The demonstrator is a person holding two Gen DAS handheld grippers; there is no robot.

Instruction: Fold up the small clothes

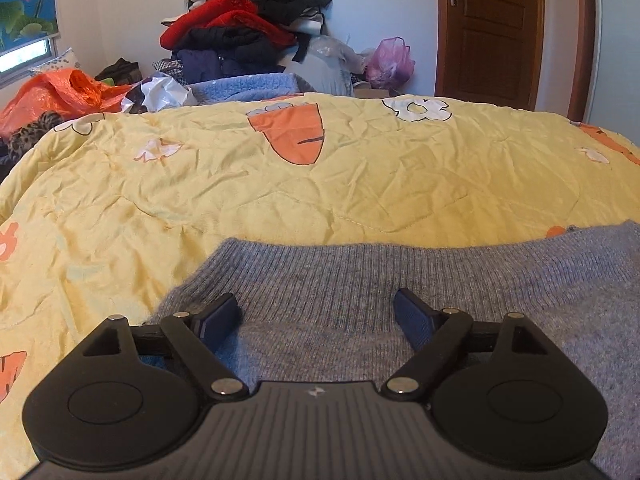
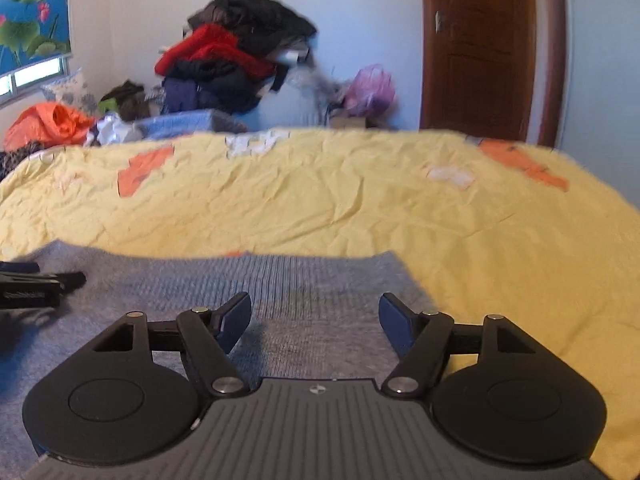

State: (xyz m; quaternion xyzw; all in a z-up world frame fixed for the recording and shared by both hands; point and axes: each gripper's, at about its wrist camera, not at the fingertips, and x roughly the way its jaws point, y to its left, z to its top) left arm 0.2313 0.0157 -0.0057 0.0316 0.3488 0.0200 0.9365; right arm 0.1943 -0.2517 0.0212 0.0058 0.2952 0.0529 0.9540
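Note:
A grey knitted sweater (image 1: 360,276) lies flat on a yellow quilt (image 1: 240,192) with orange carrot prints. Its ribbed band faces away from me. My left gripper (image 1: 316,314) is open and empty, low over the sweater's left part, near its left corner. In the right wrist view the same sweater (image 2: 280,280) lies on the quilt (image 2: 400,208). My right gripper (image 2: 314,316) is open and empty over the sweater's right part, near its right edge. The left gripper (image 2: 28,284) shows at the far left of that view.
Beyond the bed's far edge stands a tall pile of red, black and dark clothes (image 1: 244,28). An orange plastic bag (image 1: 60,92) lies at the left, a purple bag (image 1: 390,62) by the wall. A brown door (image 1: 492,32) is at the back right.

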